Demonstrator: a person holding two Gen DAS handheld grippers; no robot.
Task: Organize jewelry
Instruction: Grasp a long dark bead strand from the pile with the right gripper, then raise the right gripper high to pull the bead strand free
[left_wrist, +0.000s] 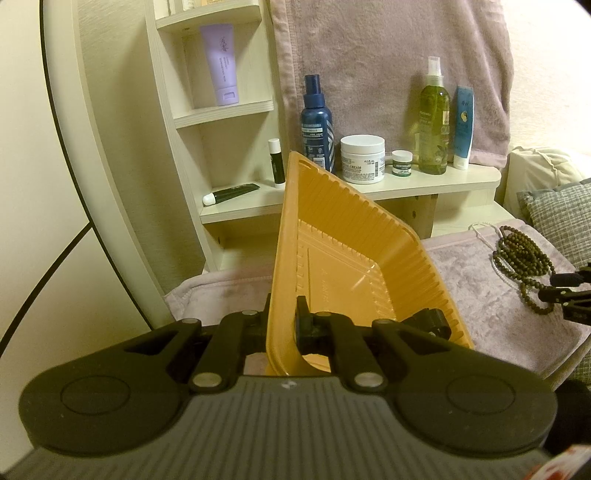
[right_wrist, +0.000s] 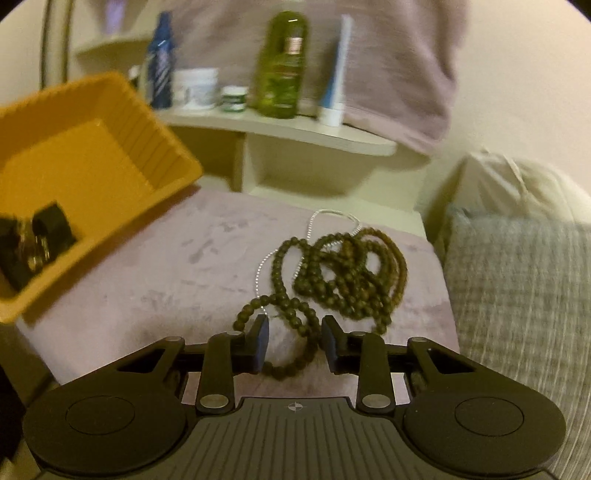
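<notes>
My left gripper (left_wrist: 282, 321) is shut on the near rim of an orange plastic tray (left_wrist: 332, 251) and holds it tilted above the towel. The tray also shows at the left of the right wrist view (right_wrist: 85, 162), with the left gripper's fingers on its rim. A tangled brown bead necklace (right_wrist: 332, 273) lies on the mauve towel (right_wrist: 184, 266) with a thin white bead strand (right_wrist: 332, 218) under it. My right gripper (right_wrist: 293, 345) is open, its fingers on either side of a loop of the brown beads. The necklace also shows at the right of the left wrist view (left_wrist: 524, 254).
A cream shelf (left_wrist: 424, 181) behind holds a blue bottle (left_wrist: 317, 122), a white cream jar (left_wrist: 362, 158), a small green jar (left_wrist: 402, 163), a green spray bottle (left_wrist: 434, 122) and a blue tube (left_wrist: 463, 125). A grey checked cushion (right_wrist: 517, 295) lies to the right.
</notes>
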